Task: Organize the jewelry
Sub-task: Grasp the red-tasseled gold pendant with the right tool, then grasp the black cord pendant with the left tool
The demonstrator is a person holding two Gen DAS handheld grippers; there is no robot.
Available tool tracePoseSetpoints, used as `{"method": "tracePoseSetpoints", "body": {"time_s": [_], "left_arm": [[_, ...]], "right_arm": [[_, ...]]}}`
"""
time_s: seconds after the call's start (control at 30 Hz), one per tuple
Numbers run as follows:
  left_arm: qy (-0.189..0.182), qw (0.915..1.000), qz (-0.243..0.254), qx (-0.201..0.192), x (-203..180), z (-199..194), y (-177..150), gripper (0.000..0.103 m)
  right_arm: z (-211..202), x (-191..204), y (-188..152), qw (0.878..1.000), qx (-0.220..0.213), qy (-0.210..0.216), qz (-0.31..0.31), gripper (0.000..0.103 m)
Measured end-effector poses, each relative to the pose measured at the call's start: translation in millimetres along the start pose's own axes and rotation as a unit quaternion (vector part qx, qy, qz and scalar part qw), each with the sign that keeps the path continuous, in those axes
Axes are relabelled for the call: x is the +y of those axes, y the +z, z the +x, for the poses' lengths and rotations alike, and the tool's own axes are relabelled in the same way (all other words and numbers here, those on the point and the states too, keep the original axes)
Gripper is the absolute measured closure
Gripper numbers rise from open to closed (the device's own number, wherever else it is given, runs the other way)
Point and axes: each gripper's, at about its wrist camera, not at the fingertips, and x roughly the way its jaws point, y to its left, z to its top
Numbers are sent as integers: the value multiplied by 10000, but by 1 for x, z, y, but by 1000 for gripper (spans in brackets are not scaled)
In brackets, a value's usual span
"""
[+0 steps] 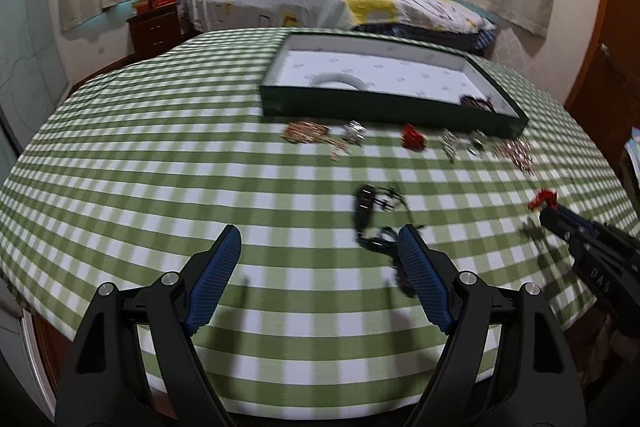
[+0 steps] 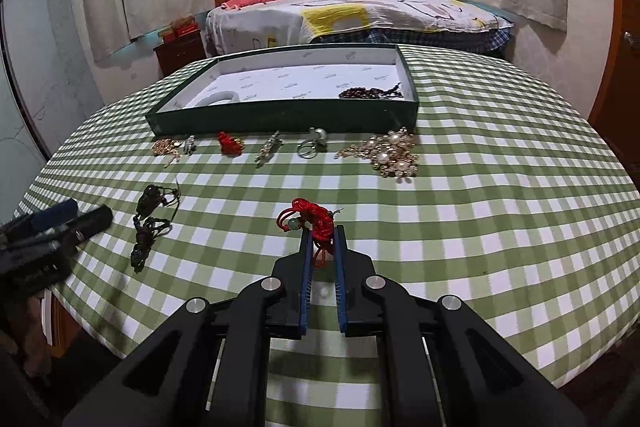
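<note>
My right gripper [image 2: 322, 230] is shut on a red cord bracelet [image 2: 316, 221] with a green bead, held just above the checked table; it also shows in the left wrist view [image 1: 543, 201]. My left gripper [image 1: 320, 237] is open and empty, just left of a black cord necklace [image 1: 370, 217] lying on the cloth, which also shows in the right wrist view [image 2: 150, 223]. A dark green tray [image 2: 280, 113] with white lining holds a dark bead bracelet [image 2: 370, 92] and a white bangle [image 2: 218, 98].
In front of the tray lie a gold chain [image 2: 166, 147], a silver piece [image 2: 189, 144], a red ornament [image 2: 231, 143], a silver brooch [image 2: 269, 145], a ring [image 2: 312, 143] and a pearl-and-gold necklace [image 2: 386, 151]. A bed [image 2: 360, 15] stands behind the table.
</note>
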Motion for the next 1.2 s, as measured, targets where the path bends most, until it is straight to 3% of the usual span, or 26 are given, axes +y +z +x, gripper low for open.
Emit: {"method": "tracePoseSetpoints", "body": {"time_s": [0.23,0.5,0.6,0.87,1.07,1.2], "left_arm": [[103,9996,193,152,-21,18,4,25],[320,9993,139,145,-17,31,21,26],[285,9991,234,211,-21,37,21,33],[266,9987,277,328,-20,51,25,40],[81,9991,252,342,-15,56,26,52],[-77,9988,400,269,-20,55,24,70]], "right_arm": [[3,-15,1,9998,6,87,203,92],[8,-22,3,9996,-3,67,265,92],[11,-25,4,9996,16,14,285,92],[20,-27,9,9996,73,-38,270,92],[25,-25,11,9996,108,-52,261,92],[27,-24,12,9996,114,-65,247,92]]}}
